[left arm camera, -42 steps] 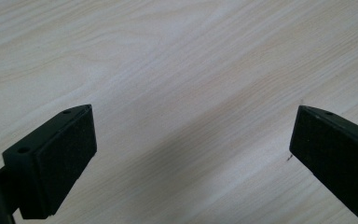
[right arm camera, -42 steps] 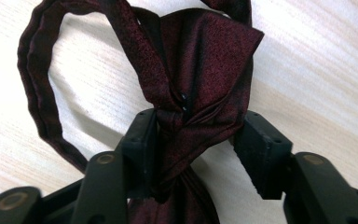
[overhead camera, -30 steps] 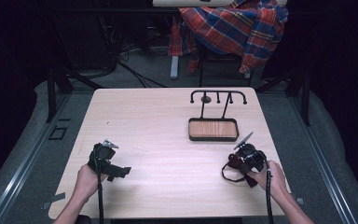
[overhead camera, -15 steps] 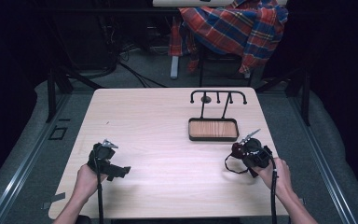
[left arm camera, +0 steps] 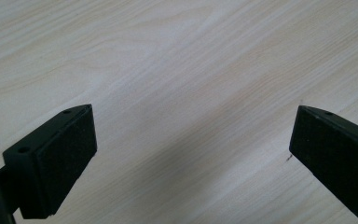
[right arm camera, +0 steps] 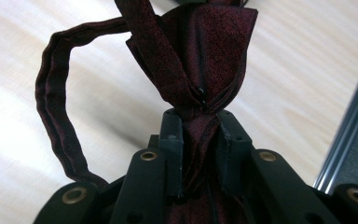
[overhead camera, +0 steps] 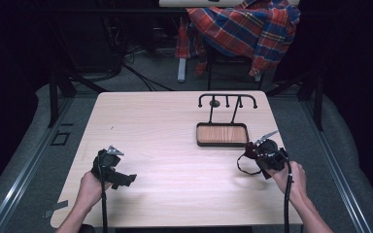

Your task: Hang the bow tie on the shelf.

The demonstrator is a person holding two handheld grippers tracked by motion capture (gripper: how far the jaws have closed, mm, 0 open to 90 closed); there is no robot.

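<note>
A: Pale wood table (overhead camera: 175,145), with grey floor around it and a plaid cloth (overhead camera: 245,29) over a chair behind. What is on it?

B: A wooden tray (overhead camera: 222,134) with a black hook rack (overhead camera: 227,99) stands near the far right corner. The rest of the top is bare.

A: And the dark red thing?

B: It is a bow tie (right arm camera: 200,60) of dark red cloth with a fine grain. In the right gripper view the cloth is gathered at a narrow waist with a small black stitch, and it fans out above the jaws. A narrow band (right arm camera: 56,116) of the same cloth makes a loop to one side.

A: Where is it, and how does it point?

B: It is near the right edge, just in front of the tray. In the high view the tie (overhead camera: 250,154) sticks out from the gripper toward the left edge, and the loop hangs down toward the table. I cannot tell if it touches.

A: The right gripper (overhead camera: 263,153)?

B: Its jaws are closed tight on the waist of the tie.

A: The left gripper (overhead camera: 112,171)?

B: It is near the left front corner, jaws wide apart, nothing between them, only bare wood below.
</note>
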